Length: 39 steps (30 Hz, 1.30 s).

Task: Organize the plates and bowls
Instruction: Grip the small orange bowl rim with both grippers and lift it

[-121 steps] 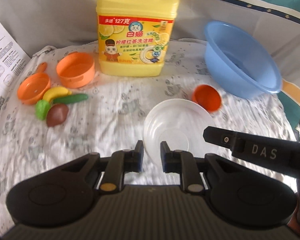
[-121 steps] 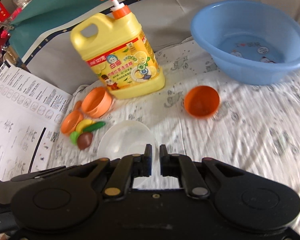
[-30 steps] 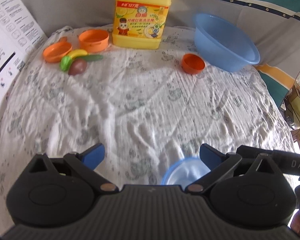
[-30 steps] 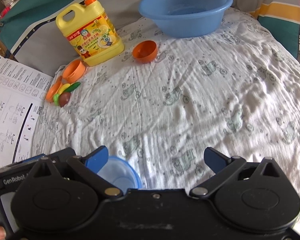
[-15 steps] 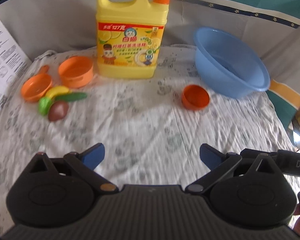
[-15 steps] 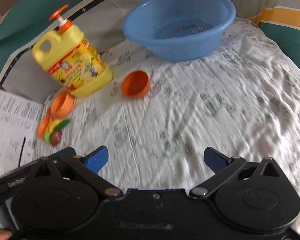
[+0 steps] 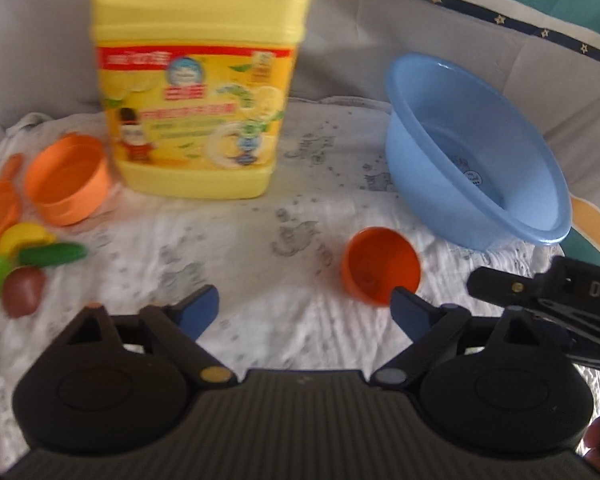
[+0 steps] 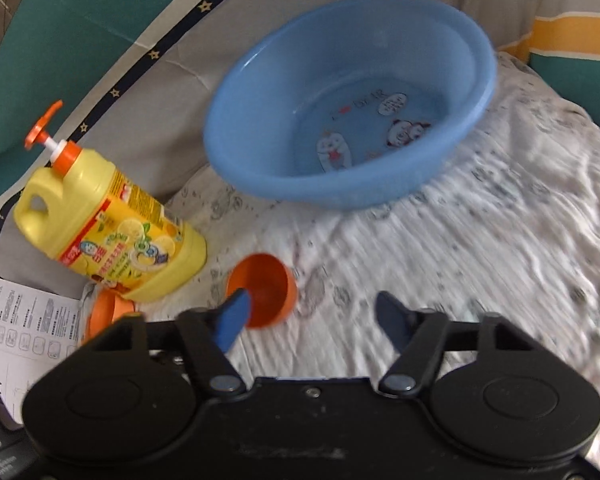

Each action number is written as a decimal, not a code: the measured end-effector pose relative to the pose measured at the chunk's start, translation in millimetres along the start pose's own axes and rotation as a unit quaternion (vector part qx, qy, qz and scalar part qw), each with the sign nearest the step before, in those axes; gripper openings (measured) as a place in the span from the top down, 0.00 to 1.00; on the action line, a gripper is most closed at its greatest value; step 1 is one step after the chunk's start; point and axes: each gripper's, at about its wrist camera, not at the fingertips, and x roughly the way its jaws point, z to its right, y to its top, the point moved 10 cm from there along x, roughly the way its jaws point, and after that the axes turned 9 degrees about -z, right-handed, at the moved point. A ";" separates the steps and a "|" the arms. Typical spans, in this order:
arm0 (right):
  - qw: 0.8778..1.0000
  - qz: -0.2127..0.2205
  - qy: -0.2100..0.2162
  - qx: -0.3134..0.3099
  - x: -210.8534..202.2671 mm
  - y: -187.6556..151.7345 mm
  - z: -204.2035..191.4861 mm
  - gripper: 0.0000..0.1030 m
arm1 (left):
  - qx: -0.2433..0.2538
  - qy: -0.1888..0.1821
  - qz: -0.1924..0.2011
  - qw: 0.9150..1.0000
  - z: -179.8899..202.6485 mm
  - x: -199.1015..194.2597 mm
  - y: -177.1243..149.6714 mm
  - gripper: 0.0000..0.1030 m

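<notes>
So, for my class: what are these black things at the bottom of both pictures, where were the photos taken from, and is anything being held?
Each picture comes from a camera on a hand-held grabbing tool; a person carries one in each hand. The black shapes are the tools themselves. In the left tool's view, the left gripper shows blue-tipped fingers spread apart, holding nothing. The right gripper is also open and empty; both have just been closing a little. On the patterned cloth lie a small orange bowl, a blue basin, a yellow soap jug, an orange cup and toy food.
</notes>
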 end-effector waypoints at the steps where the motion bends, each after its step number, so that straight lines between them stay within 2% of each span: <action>1: 1.000 -0.002 0.003 -0.001 4.2 3.5 -0.9 0.45 | 0.003 -0.002 -0.003 1.000 3.1 5.6 2.2 0.23; 5: 1.000 -0.015 0.017 -0.009 23.7 14.1 -7.1 0.67 | 0.003 -0.016 -0.017 1.000 11.6 25.1 6.9 0.38; 8: 0.999 -0.026 0.022 -0.016 37.2 16.5 -11.3 0.76 | 0.002 -0.021 -0.025 0.999 14.9 36.6 8.7 0.50; 10: 0.999 -0.031 0.024 -0.022 45.3 16.7 -14.0 0.82 | 0.002 -0.028 -0.030 0.999 17.5 42.1 9.6 0.61; 11: 0.999 -0.032 0.026 -0.026 49.2 16.8 -16.0 0.86 | 0.004 -0.029 -0.032 0.999 18.8 44.9 9.9 0.63; 15: 0.998 -0.037 0.030 -0.029 60.3 15.6 -18.3 0.94 | 0.015 -0.032 -0.042 0.998 23.7 53.5 9.4 0.85; 26: 0.998 -0.039 0.018 -0.046 57.1 1.1 -27.1 0.94 | 0.024 -0.024 -0.053 0.998 24.0 43.1 2.1 0.86; 39: 0.996 -0.041 0.025 -0.076 -0.8 -49.2 -45.4 0.94 | 0.025 -0.014 -0.059 0.998 28.7 -25.7 -40.2 0.86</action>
